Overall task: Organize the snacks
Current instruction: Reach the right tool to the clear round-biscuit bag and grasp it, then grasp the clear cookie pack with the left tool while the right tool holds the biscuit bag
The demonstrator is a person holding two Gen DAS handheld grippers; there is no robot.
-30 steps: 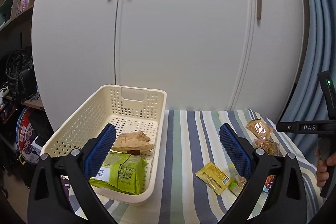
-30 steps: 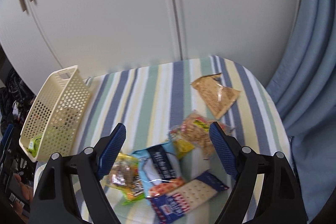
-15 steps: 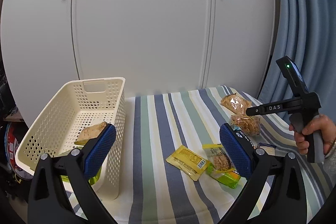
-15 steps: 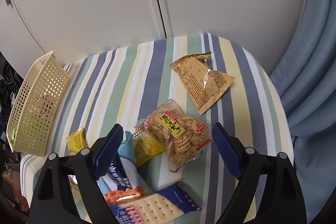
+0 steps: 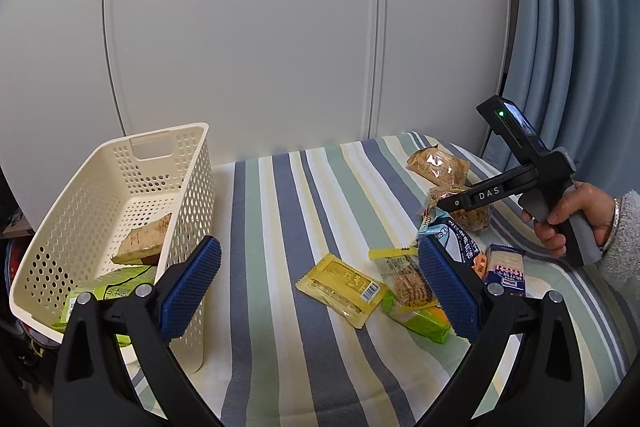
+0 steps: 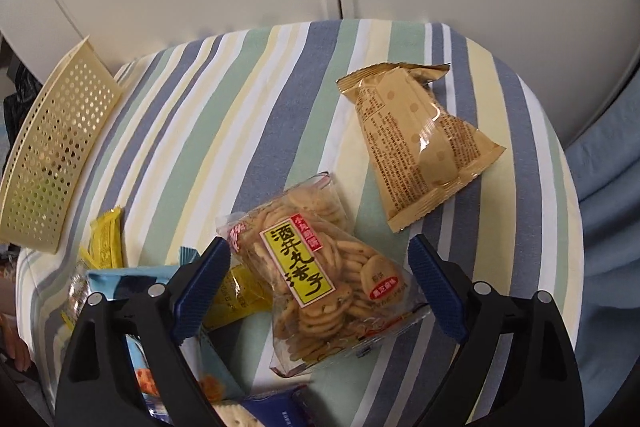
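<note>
Right wrist view: right gripper (image 6: 318, 285) is seen with jaws wide apart, straddling a clear biscuit bag (image 6: 320, 279) without touching it. Bag is transparent, packed with small round biscuits, with a yellow label in black characters and a red tag; it lies tilted on the striped cloth (image 6: 224, 115). A tan packet (image 6: 416, 143) with fine print is seen just beyond it, close but apart. A yellow sachet (image 6: 106, 241) and a blue bag (image 6: 132, 279) are seen at lower left, the blue one partly hidden by the left finger. Cream basket (image 6: 52, 155) stands at the cloth's far left edge. Left wrist view: left gripper (image 5: 320, 291) is held open and empty above the cloth, jaws well apart. Basket (image 5: 120, 195) is perforated, cream, and holds a green packet (image 5: 116, 287) and a brown packet (image 5: 146, 239). On the cloth between the jaws lie a yellow sachet (image 5: 340, 283) and a green-edged cracker pack (image 5: 408, 291), touching each other. Right gripper (image 5: 438, 205) is seen at right, gripped by a hand (image 5: 568, 215) in a fuzzy grey sleeve (image 5: 624, 251), tip over the biscuit bag (image 5: 474, 217). White cabinet doors (image 5: 248, 27) are behind.
</note>
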